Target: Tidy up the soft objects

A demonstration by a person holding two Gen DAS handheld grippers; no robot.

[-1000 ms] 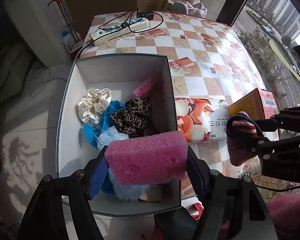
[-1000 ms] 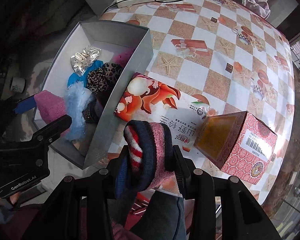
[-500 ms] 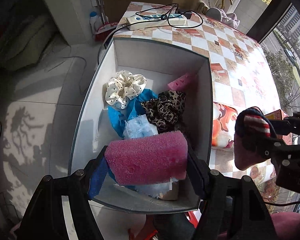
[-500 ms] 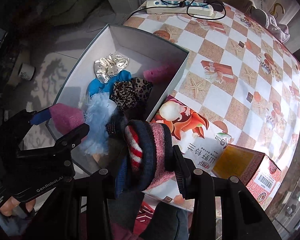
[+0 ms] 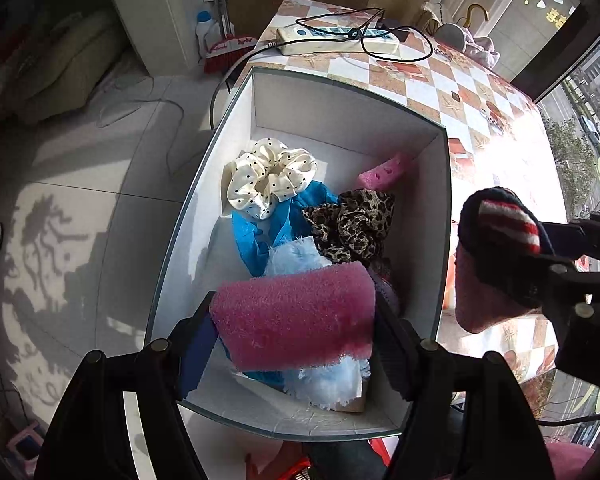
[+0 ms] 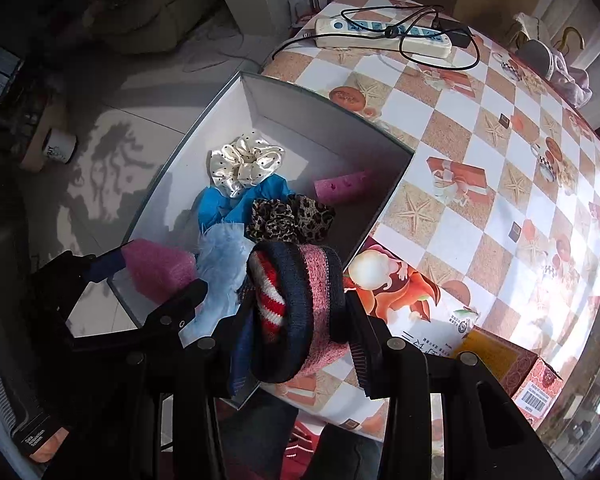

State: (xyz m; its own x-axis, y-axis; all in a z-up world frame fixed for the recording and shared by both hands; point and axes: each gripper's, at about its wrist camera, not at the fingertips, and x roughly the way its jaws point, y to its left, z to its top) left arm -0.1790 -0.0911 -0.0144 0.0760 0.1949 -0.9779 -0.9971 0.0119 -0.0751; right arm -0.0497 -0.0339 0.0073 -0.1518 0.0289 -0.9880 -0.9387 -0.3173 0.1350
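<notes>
Left wrist view shows the left tool (image 5: 294,334) pinching a pink sponge (image 5: 296,320) over the near end of the white box (image 5: 444,216), while at 3 o'clock the right tool (image 6: 300,320) is clamped on a rolled knit sock (image 6: 296,312) that hangs beside the box's right wall, not yet over the opening. To do the drop well, each piece should probably be brought fully inside the rim and lowered close to the pile before the fingers part, since foam and knit can spring off the heap. Inside the box lie a cream dotted scrunchie (image 5: 270,176) at 12 o'clock, blue cloth (image 5: 260,236) under it, a leopard scrunchie (image 5: 352,224) toward 2 o'clock, a second pink sponge (image 5: 384,170) against the far right wall, and pale blue fluff (image 5: 328,380) nearest. The checked desk (image 6: 480,128) carries a power strip (image 6: 380,34).
</notes>
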